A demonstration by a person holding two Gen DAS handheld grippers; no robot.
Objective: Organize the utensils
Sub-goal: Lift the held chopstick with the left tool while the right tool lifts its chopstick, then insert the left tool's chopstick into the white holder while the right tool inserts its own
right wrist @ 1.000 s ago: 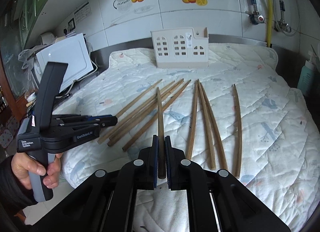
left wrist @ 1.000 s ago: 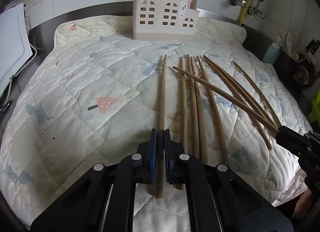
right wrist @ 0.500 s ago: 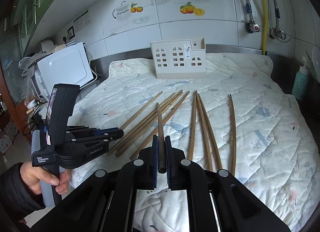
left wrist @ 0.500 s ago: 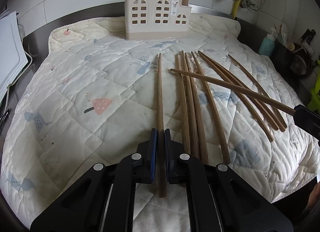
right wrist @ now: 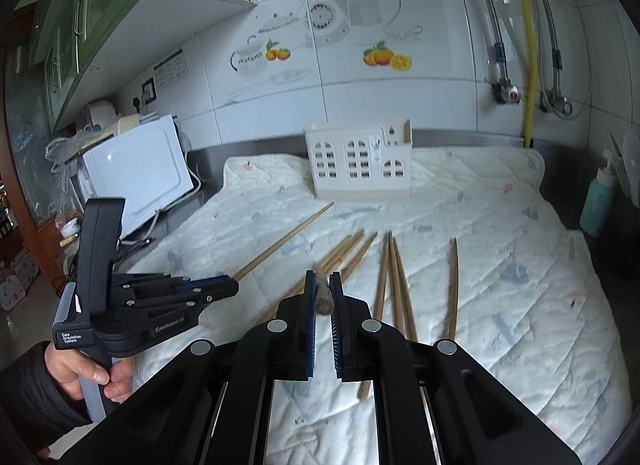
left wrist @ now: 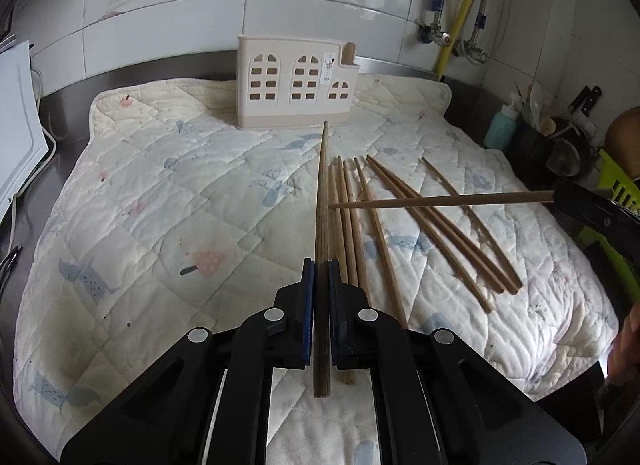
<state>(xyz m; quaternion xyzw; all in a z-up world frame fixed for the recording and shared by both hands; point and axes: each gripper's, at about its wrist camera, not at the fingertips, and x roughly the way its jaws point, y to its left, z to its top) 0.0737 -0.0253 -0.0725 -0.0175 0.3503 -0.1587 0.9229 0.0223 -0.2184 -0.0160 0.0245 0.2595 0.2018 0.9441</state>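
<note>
My left gripper is shut on a long wooden chopstick and holds it above the quilted mat, tip toward the cream utensil holder. It also shows in the right wrist view, with its chopstick sticking out. My right gripper is shut on another chopstick, seen end-on and blurred. In the left wrist view that gripper holds its chopstick level across the pile. Several chopsticks lie on the mat. The holder stands at the back.
The quilted mat covers a steel counter. A white appliance stands at the left. A teal soap bottle and a dark utensil pot stand at the right edge. Pipes run down the tiled wall.
Both grippers have lifted their chopsticks off the mat and risen. The left chopstick's tip now points at the holder's base; the right chopstick has swung level.
</note>
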